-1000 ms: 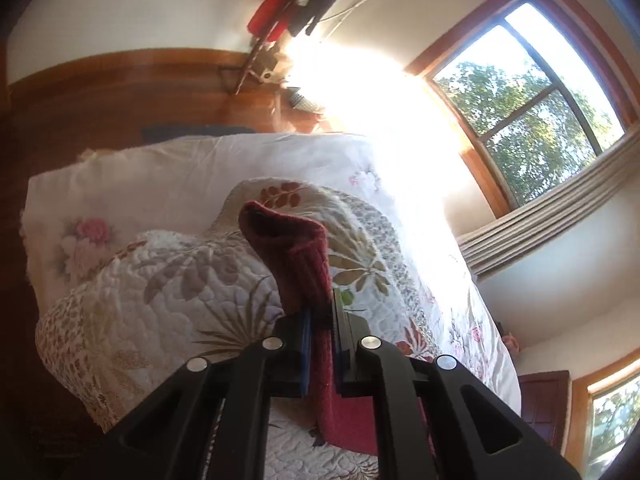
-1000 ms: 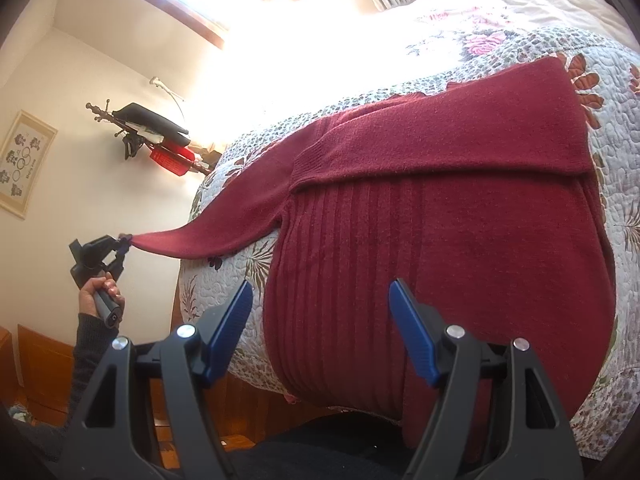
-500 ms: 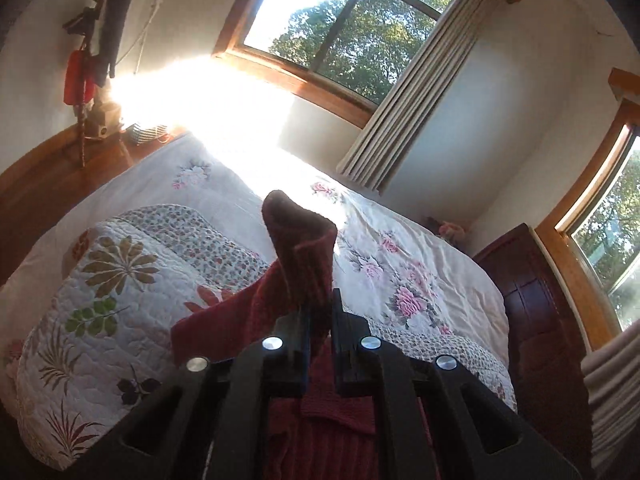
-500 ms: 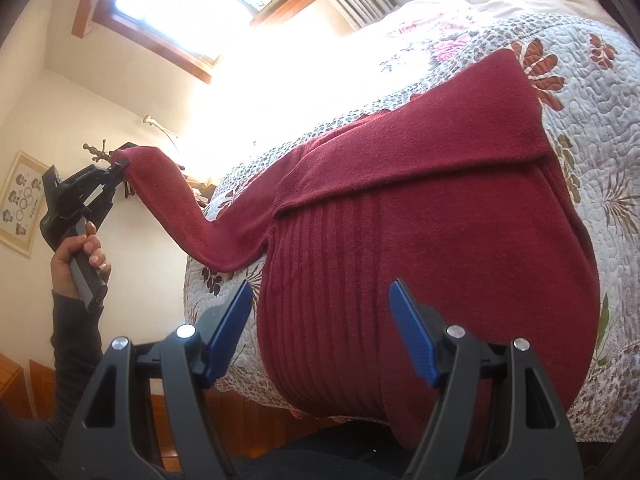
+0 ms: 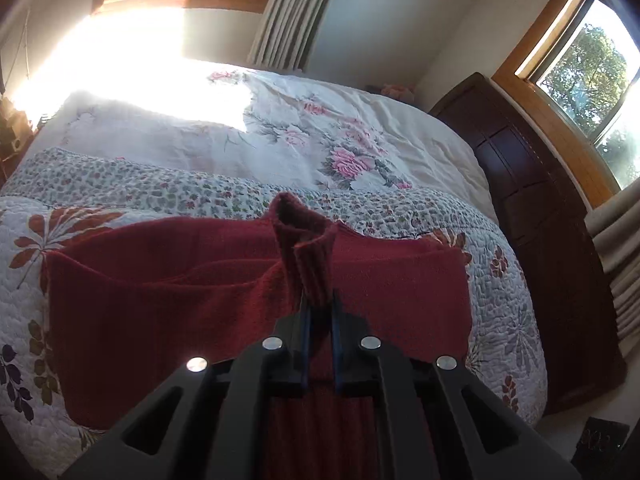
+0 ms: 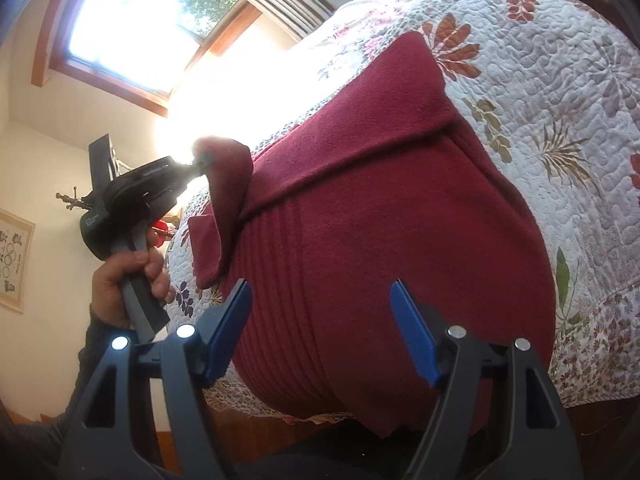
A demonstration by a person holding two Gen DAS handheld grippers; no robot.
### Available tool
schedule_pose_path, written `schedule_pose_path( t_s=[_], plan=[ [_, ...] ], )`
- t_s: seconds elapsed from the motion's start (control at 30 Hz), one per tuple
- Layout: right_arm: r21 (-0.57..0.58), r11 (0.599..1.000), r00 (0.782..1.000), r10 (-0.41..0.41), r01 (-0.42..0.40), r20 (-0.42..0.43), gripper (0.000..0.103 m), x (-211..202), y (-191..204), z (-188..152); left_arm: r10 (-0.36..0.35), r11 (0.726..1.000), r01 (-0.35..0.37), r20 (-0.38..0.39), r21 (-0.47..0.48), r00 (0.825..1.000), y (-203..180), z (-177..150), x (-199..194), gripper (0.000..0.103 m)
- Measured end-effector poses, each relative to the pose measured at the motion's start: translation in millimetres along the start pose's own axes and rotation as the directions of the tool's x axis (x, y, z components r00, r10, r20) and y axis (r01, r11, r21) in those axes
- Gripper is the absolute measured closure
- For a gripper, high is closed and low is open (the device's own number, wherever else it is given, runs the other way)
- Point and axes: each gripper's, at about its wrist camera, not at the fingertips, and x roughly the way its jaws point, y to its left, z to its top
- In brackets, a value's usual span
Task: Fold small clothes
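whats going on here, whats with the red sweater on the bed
A person is folding a dark red sweater laid out on a quilted bedspread. The left gripper is shut on the cuff of one sleeve, holding it up over the sweater's body, seemingly to fold it inward. A hand holds that gripper's handle. The right gripper hangs open above the ribbed hem with nothing between its fingers. The other sleeve already lies folded across the chest.

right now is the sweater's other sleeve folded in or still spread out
Folded in: the far sleeve lies flat across the red sweater.
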Motion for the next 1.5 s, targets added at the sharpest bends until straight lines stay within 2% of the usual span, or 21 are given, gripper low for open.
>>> schedule_pose_path(
  t_s=[0.13,0.2,0.23,0.27,0.33,0.43,0.53,0.57,0.6,0.67,0.77,0.83,0.93,1.0,1.1,1.17,1.23,1.27,1.3,1.37,1.5],
  plan=[
    [-0.012,1.0,1.0,-0.024,0.024,0.002,0.031,-6.1,-1.8,-1.9,-0.009,0.998,0.015,-0.088,0.066,0.996,-8.4,-23.9,35.3,0.094],
    [-0.024,0.999,1.0,-0.03,0.03,0.005,0.031,-9.9,-1.4,4.2,-0.032,0.996,0.04,-0.105,0.082,0.994,-10.8,-31.8,38.7,0.087],
    [-0.028,0.999,1.0,-0.028,0.028,0.006,0.03,-11.5,-1.0,9.5,-0.043,0.996,0.051,-0.099,0.076,0.994,-9.4,-33.6,35.5,0.076],
    [-0.031,0.999,1.0,-0.019,0.019,0.005,0.026,-12.5,-0.2,16.5,-0.048,0.996,0.054,-0.087,0.066,0.995,-6.1,-35.4,30.4,0.056],
    [-0.033,0.999,0.999,0.03,-0.031,-0.02,0.017,-7.8,1.4,36.0,-0.058,0.997,0.06,-0.046,0.041,0.997,4.9,-37.6,13.4,0.04],
    [-0.029,0.991,0.988,0.128,-0.13,-0.085,0.014,17.5,7.2,70.5,-0.075,0.997,0.074,-0.024,-0.035,0.997,29.8,-43.4,-13.2,0.034],
    [-0.029,0.984,0.974,0.171,-0.177,-0.148,0.019,59.0,13.7,105.8,-0.074,0.989,0.074,0.001,-0.132,0.997,61.4,-61.6,-44.7,0.033],
    [-0.007,0.98,0.965,0.195,-0.199,-0.175,0.028,75.6,13.4,117.1,-0.07,0.984,0.071,0.011,-0.166,0.998,71.9,-69.3,-56.2,0.033],
    [0.014,0.977,0.956,0.212,-0.214,-0.205,0.032,93.2,12.6,127.8,-0.059,0.979,0.062,0.02,-0.196,0.998,80.3,-77.5,-67.3,0.033],
    [0.016,0.984,0.954,0.176,-0.178,-0.243,0.04,123.2,12.6,145.5,-0.033,0.966,0.041,0.034,-0.257,0.999,97.3,-96.0,-90.9,0.032],
    [0.027,0.983,0.94,0.182,-0.181,-0.289,0.041,157.4,15.0,163.3,0.005,0.939,0.019,0.069,-0.344,0.998,121.5,-125.7,-123.5,0.026],
    [0.036,0.985,0.933,0.171,-0.168,-0.316,0.041,175.0,14.3,170.2,0.039,0.911,-0.006,0.07,-0.412,0.997,138.6,-145.0,-135.8,0.026],
    [0.048,0.986,0.925,0.169,-0.163,-0.341,0.041,190.0,15.6,172.4,0.049,0.859,-0.014,0.056,-0.512,0.997,162.6,-166.5,-142.5,0.026],
    [0.033,0.985,0.917,0.169,-0.169,-0.361,0.044,196.7,21.0,169.9,0.072,0.836,-0.035,0.047,-0.547,0.996,171.8,-175.7,-144.4,0.026],
    [0.014,0.986,0.908,0.156,-0.164,-0.39,0.046,210.7,29.5,167.3,0.067,0.805,-0.025,0.049,-0.592,0.997,177.8,-184.5,-145.1,0.026],
    [0.012,0.986,0.904,0.156,-0.165,-0.399,0.049,216.4,34.0,165.8,0.064,0.802,-0.022,0.05,-0.597,0.997,177.9,-185.5,-143.5,0.026],
    [0.003,0.988,0.901,0.145,-0.157,-0.409,0.059,221.4,38.8,165.7,0.063,0.807,-0.025,0.045,-0.59,0.997,174.9,-182.5,-140.5,0.026],
    [-0.005,0.988,0.9,0.136,-0.152,-0.414,0.073,223.9,41.5,166.5,0.061,0.808,-0.024,0.044,-0.589,0.997,173.7,-180.7,-139.1,0.026],
    [-0.011,0.989,0.898,0.13,-0.148,-0.42,0.095,226.1,44.4,167.4,0.057,0.809,-0.022,0.041,-0.587,0.997,172.1,-178.9,-137.8,0.026],
    [-0.018,0.988,0.899,0.13,-0.151,-0.418,0.096,229.0,51.5,170.0,0.052,0.817,-0.023,0.034,-0.576,0.998,167.8,-175.9,-135.4,0.026],
    [-0.073,0.981,0.919,0.139,-0.178,-0.368,0.097,207.7,75.6,184.5,0.042,0.831,-0.024,0.021,-0.556,0.999,160.0,-169.5,-128.1,0.026]
  ],
)
